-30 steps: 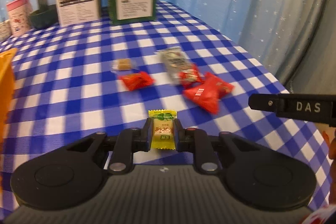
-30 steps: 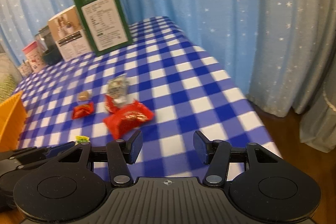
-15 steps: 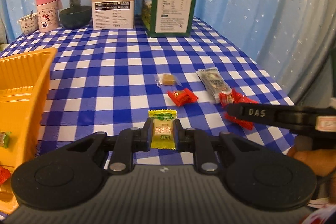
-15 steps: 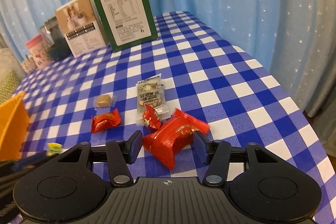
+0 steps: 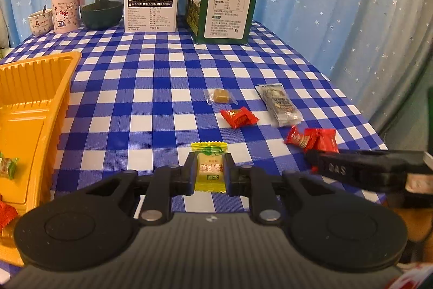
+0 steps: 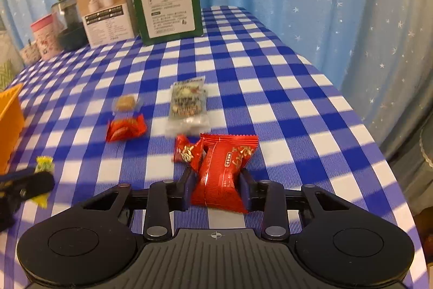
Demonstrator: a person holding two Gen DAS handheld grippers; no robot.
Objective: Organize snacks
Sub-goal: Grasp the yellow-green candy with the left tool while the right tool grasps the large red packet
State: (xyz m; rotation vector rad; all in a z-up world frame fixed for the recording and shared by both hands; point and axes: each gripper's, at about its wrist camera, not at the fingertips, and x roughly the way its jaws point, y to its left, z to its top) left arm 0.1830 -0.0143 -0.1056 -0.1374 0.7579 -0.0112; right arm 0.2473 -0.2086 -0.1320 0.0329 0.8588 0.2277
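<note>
Checkered tabletop (image 6: 270, 99): right hand-held gripper (image 6: 216, 187), open a moment ago, is closing on the red packet (image 6: 224, 172); left hand-held gripper (image 5: 209, 175) clamps the yellow candy (image 5: 209, 169), tray-bound.

Checked cloth tablecloth (image 5: 151, 104) — matt, glossy foil red packet (image 6: 224, 172)

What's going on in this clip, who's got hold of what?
A person sorts snacks with two handheld grippers. The left gripper is shut on a yellow-wrapped candy with a green top, beside the orange plastic tray. The right gripper is closing on a large red foil snack packet. Left on the blue-checked tablecloth: a small red packet, a brown candy, and a clear nut packet.
</note>
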